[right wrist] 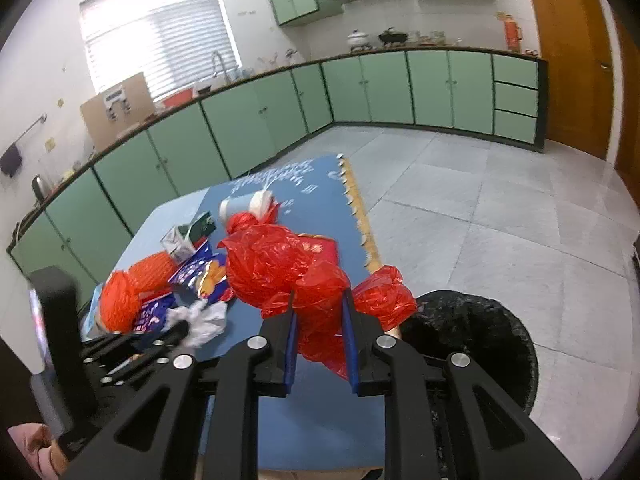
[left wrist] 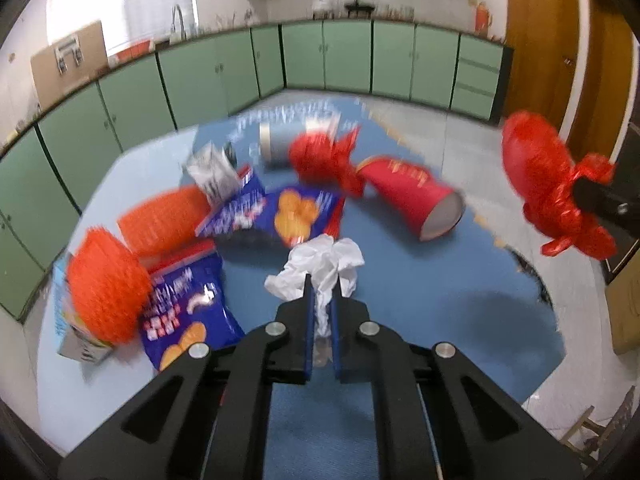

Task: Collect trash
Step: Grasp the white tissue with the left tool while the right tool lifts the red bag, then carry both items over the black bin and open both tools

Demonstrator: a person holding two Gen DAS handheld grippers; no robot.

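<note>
We list the scene from the largest item down.

1. Blue table mat (left wrist: 400, 288), spread over the tabletop; all loose trash lies on it.
2. Black bin (right wrist: 480, 344) with a dark liner, on the tiled floor just beside the table's near corner, seen from the right wrist.
3. Red plastic bag (right wrist: 280, 268), crumpled, lifted off the mat. Our right gripper (right wrist: 320, 300) has it pinched between its blue pads, jaws narrow around the bunched film; from the left wrist the same bag hangs in the air at the right.
4. Blue snack packets (left wrist: 188, 312), two, printed with round crackers, flat on the mat at the left.
5. Orange mesh scrubbers (left wrist: 104, 292), two, touching the packets.
6. Red paper cup (left wrist: 412, 200), on its side, mouth toward us.
7. Second red bag (left wrist: 320, 160), knotted, just beside the cup.
8. Grey can (left wrist: 272, 148), tipped over, behind that bag.
9. Crumpled silver carton (left wrist: 216, 172), near the far scrubber.
10. White crumpled tissue (left wrist: 320, 260), at the mat's centre. Our left gripper (left wrist: 322, 288) has its jaws nearly together, clamping the tissue's lower fold.
</note>
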